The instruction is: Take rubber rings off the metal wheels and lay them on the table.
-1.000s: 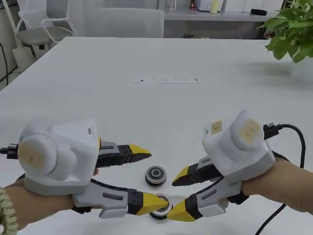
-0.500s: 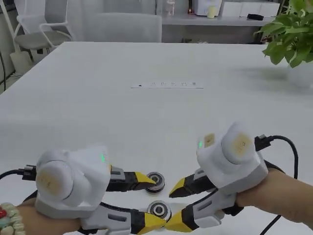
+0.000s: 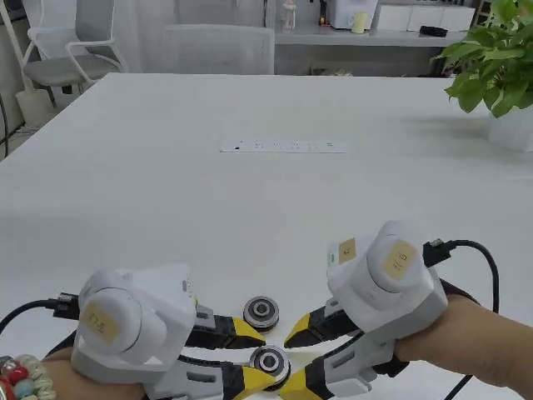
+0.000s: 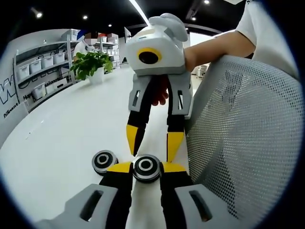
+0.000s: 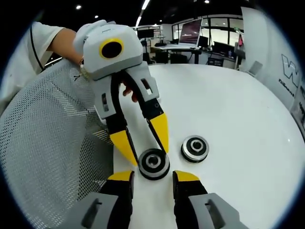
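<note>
Fingers point(image 4: 121, 168) of my left gripper point(image 3: 254, 357) sit close against both sides of the near wheel point(image 5: 153, 163); whether they pinch it, I cannot tell. My right gripper point(image 5: 154, 176) is spread, with the wheel just past its tips. The rubber ring point(image 5: 141, 166) is not yet off. Next I'd pin the wheel with the left, then hook and peel the ring.

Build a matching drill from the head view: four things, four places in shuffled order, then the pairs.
Things:
1. near wheel
2. far wheel
3. plant
4. armrest chair

Places:
a. at the far right edge of the table
b. between both pairs of jaws
c. off the table's far left corner
d. lying free on the table, just beyond the jaws

Pairs: 1-b, 2-d, 3-a, 4-c
</note>
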